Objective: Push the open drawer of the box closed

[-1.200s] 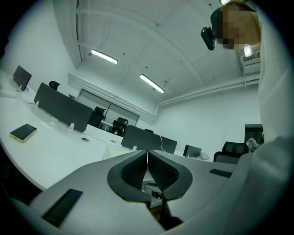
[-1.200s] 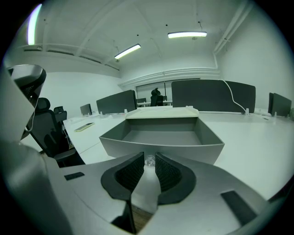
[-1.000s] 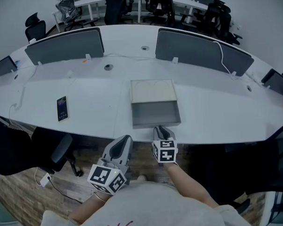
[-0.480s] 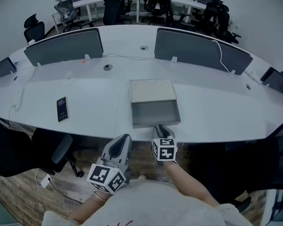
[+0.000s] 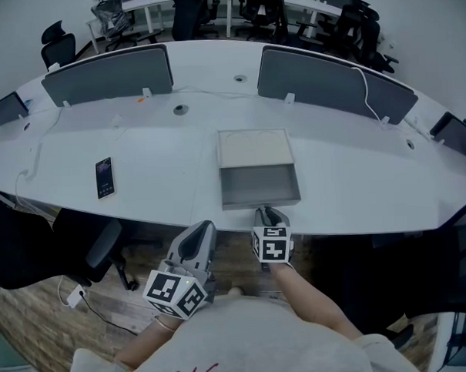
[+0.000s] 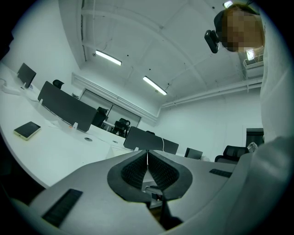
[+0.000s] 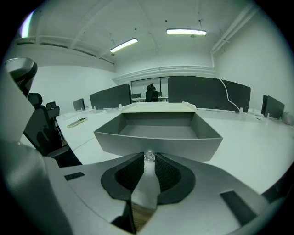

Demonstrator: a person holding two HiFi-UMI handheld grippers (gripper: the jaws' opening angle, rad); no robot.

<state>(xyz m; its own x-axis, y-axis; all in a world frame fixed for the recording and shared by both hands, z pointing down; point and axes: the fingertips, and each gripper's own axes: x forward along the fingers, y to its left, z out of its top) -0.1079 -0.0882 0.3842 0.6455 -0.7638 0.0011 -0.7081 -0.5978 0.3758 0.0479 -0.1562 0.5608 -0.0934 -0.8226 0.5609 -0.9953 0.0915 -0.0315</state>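
Note:
A pale flat box (image 5: 254, 149) lies on the white table (image 5: 156, 185), with its grey drawer (image 5: 260, 187) pulled out toward me and empty. In the right gripper view the drawer's front wall (image 7: 158, 143) fills the middle. A small clear knob (image 7: 149, 155) on it sits between the tips of my right gripper (image 7: 148, 159), which is shut on it. In the head view the right gripper (image 5: 269, 212) touches the drawer front at the table's near edge. My left gripper (image 5: 202, 229) hangs below the table edge, shut and empty, left of the drawer; its pads meet in the left gripper view (image 6: 147, 153).
A phone (image 5: 104, 178) lies on the table to the left. Grey divider screens (image 5: 109, 75) (image 5: 332, 81) stand behind the box. A cable (image 5: 365, 91) hangs over the right screen. Office chairs stand beyond the table, and one chair (image 5: 97, 249) is tucked under its near left edge.

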